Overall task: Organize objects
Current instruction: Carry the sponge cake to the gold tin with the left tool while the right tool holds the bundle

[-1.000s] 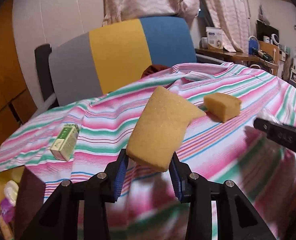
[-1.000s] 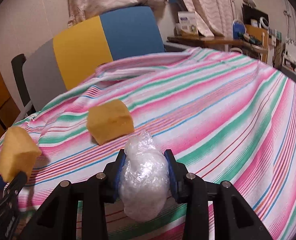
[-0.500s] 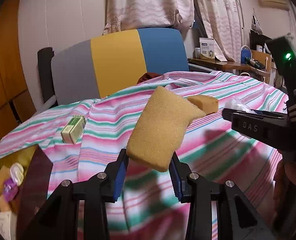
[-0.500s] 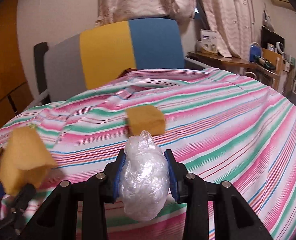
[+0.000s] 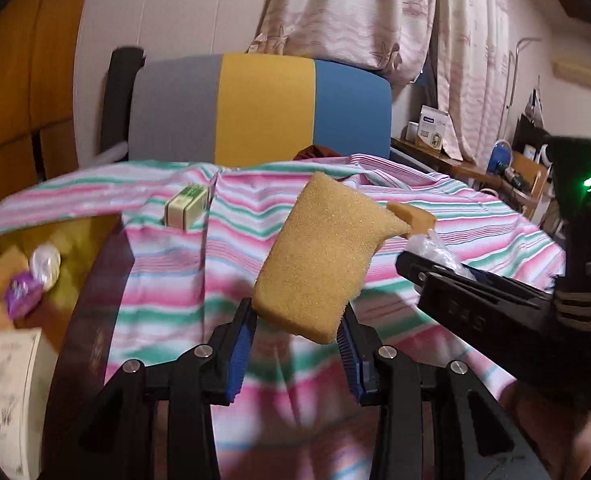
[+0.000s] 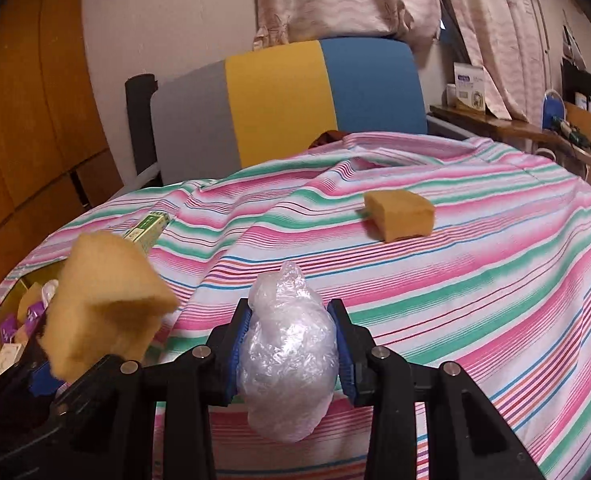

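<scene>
My left gripper (image 5: 295,344) is shut on a large yellow sponge (image 5: 323,256), held above the striped cloth; the same sponge (image 6: 107,300) shows at the lower left of the right wrist view. My right gripper (image 6: 291,354) is shut on a crumpled ball of clear plastic wrap (image 6: 287,360); that gripper's body (image 5: 495,312) reaches in from the right of the left wrist view. A second, smaller sponge (image 6: 399,214) lies on the cloth at the back right. A small green box (image 5: 185,210) lies on the cloth at the back left.
An open container (image 5: 91,304) at the left edge holds purple packets, a white round item and a printed card. A grey, yellow and blue chair back (image 6: 287,108) stands behind the striped cloth (image 6: 475,280). A cluttered wooden shelf (image 6: 535,128) is at the far right.
Both grippers have swung to the left with their loads still held. The container at the left has come further into view, and the right gripper now reaches into the left wrist view.
</scene>
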The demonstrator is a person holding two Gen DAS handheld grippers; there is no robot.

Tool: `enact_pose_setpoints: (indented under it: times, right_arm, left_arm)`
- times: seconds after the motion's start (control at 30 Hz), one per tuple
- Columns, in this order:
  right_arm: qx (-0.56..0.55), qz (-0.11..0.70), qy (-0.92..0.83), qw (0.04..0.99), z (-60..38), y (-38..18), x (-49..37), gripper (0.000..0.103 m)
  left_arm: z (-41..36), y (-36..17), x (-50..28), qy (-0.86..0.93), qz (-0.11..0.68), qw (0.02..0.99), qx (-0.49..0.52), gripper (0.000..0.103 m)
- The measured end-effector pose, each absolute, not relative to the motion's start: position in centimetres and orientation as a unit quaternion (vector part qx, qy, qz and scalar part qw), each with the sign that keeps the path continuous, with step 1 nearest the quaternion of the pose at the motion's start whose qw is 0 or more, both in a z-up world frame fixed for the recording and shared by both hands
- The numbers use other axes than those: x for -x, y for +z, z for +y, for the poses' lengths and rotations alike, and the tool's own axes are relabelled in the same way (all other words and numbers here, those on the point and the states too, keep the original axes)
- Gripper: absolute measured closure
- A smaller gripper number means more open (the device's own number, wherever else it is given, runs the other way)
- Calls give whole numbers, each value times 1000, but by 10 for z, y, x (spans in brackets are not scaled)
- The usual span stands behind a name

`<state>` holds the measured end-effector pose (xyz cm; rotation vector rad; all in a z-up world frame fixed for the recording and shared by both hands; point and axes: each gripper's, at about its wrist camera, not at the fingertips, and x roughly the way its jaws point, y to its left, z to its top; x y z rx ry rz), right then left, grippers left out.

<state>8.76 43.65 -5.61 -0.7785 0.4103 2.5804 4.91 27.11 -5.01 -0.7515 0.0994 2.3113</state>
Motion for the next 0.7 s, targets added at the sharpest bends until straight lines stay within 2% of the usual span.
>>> enact_pose_setpoints:
  times: [0.3, 0.7]
  right_arm:
    - [298, 116, 924, 210, 424, -62, -82, 65]
    - [314, 91, 925, 196, 402, -58, -79, 65]
  left_arm:
    - [232, -33, -70, 881, 16, 365, 300, 62]
    - [154, -5, -20, 892, -66, 288, 343, 62]
